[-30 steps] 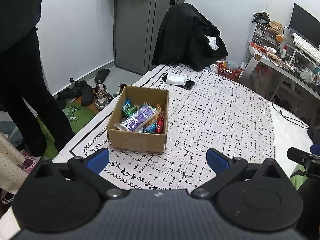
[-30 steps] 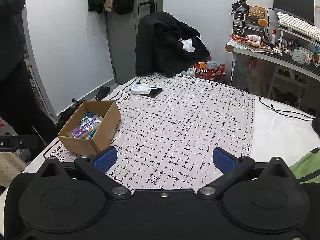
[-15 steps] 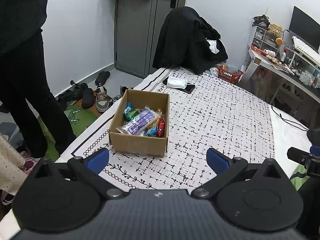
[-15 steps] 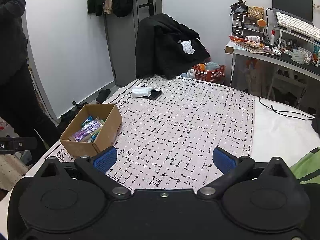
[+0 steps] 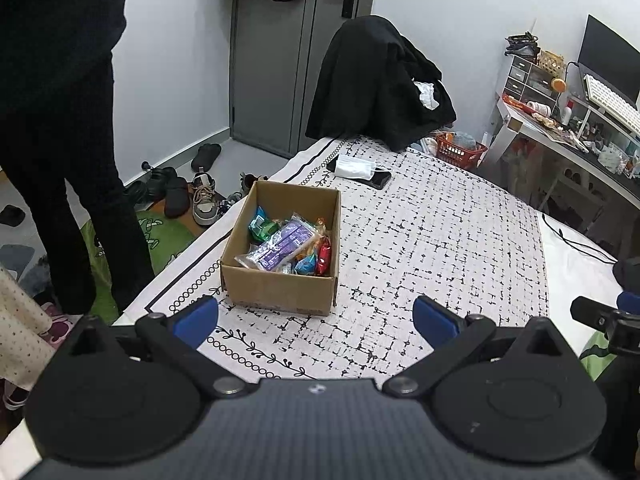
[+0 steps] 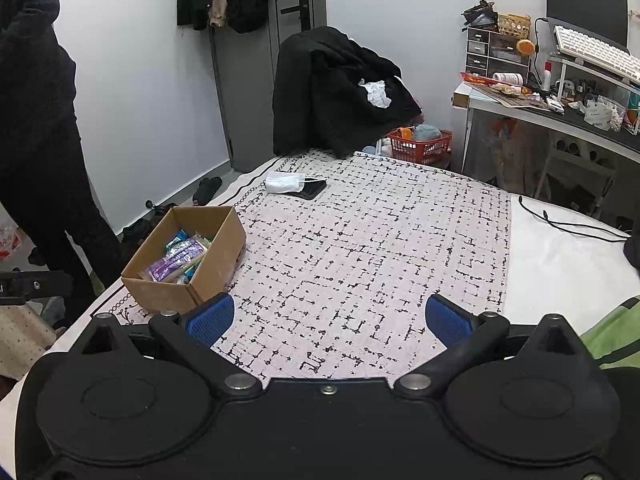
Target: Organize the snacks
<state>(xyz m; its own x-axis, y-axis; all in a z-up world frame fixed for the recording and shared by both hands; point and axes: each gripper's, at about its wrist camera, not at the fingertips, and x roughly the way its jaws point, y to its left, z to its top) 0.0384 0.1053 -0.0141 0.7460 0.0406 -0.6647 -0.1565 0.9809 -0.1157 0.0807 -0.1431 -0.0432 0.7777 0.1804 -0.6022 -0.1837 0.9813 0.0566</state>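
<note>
A brown cardboard box (image 5: 276,290) stands near the left edge of the patterned bed cover and shows in the right wrist view too (image 6: 216,256). Inside lie several snack packs, with a purple pack (image 5: 280,242) on top, plus teal and red ones. My left gripper (image 5: 316,318) is open and empty, held above the cover just in front of the box. My right gripper (image 6: 328,318) is open and empty, to the right of the box and above the cover.
A white face mask (image 5: 354,166) and a black phone (image 5: 380,179) lie at the far end of the cover. A chair draped in black clothes (image 5: 376,80) stands behind. A person in black (image 5: 60,120) stands left. Shoes (image 5: 202,198) are on the floor. A desk (image 6: 560,108) is right.
Both grippers have risen and tilted a little, so the box sits lower and nearer in each view. Nothing was grasped or released.
</note>
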